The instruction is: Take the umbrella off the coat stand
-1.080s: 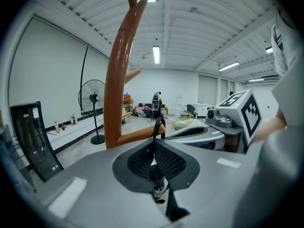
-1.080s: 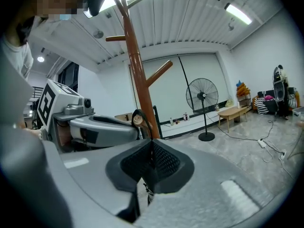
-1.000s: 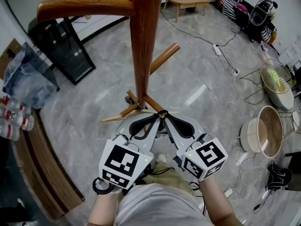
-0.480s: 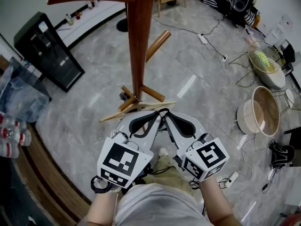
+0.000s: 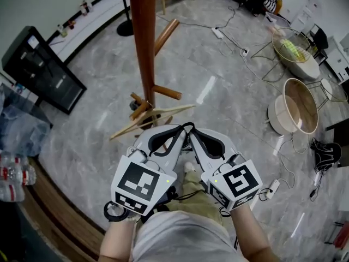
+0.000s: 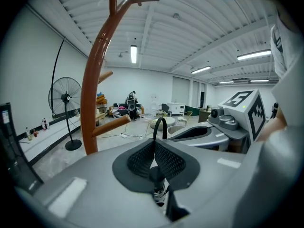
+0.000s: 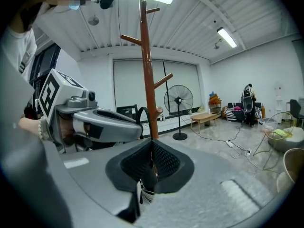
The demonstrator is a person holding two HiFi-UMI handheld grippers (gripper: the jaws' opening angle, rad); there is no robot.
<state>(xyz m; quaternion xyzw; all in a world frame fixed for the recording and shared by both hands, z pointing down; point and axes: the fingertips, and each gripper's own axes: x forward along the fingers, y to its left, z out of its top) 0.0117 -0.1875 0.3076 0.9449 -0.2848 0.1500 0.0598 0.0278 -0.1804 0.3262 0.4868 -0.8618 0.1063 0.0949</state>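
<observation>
The grey floor (image 5: pixel 218 81) is the biggest thing here. The tall brown wooden coat stand (image 5: pixel 143 42) stands on it, with pegs that stick out at the sides and small legs at the bottom. A black cabinet (image 5: pixel 41 72) is off to the left, and two round baskets (image 5: pixel 297 108) are off to the right.

The person holds the two claws side by side, and their tips almost touch. The left claw (image 6: pixel 154 146) is closed on the umbrella (image 6: pixel 159 191). The right claw (image 7: pixel 152 151) is closed on it too. The small folded umbrella is off the pegs and hangs just under the tips, close to the person and near the stand's legs. Its thin black loop (image 6: pixel 155 127) pokes out past the tips.
</observation>
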